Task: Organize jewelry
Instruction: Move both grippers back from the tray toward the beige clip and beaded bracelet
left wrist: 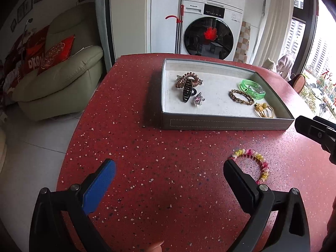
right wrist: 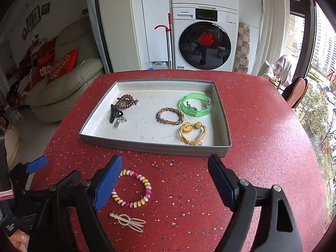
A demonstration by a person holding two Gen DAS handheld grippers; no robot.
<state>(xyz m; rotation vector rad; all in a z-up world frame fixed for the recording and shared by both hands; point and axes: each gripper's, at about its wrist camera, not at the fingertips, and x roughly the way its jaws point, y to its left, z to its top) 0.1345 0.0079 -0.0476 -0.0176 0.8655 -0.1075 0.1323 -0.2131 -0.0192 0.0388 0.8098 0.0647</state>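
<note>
On the red speckled table (right wrist: 252,126), pink-and-yellow beaded bracelet (right wrist: 134,189) lies just before the grey tray (right wrist: 151,147), pale hair clip (right wrist: 128,221) near it. Tray holds green bangle (right wrist: 195,105), braided bracelet (right wrist: 170,116). Right gripper (right wrist: 163,180) spread, empty; left gripper (left wrist: 168,180) likewise spread, empty.

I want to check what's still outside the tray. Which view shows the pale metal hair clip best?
The right wrist view: the pale metal hair clip lies in full sight on the red speckled table, just nearer the camera than the pink-and-yellow spiral hair tie. The left wrist view shows only the hair tie, not the clip.
</note>
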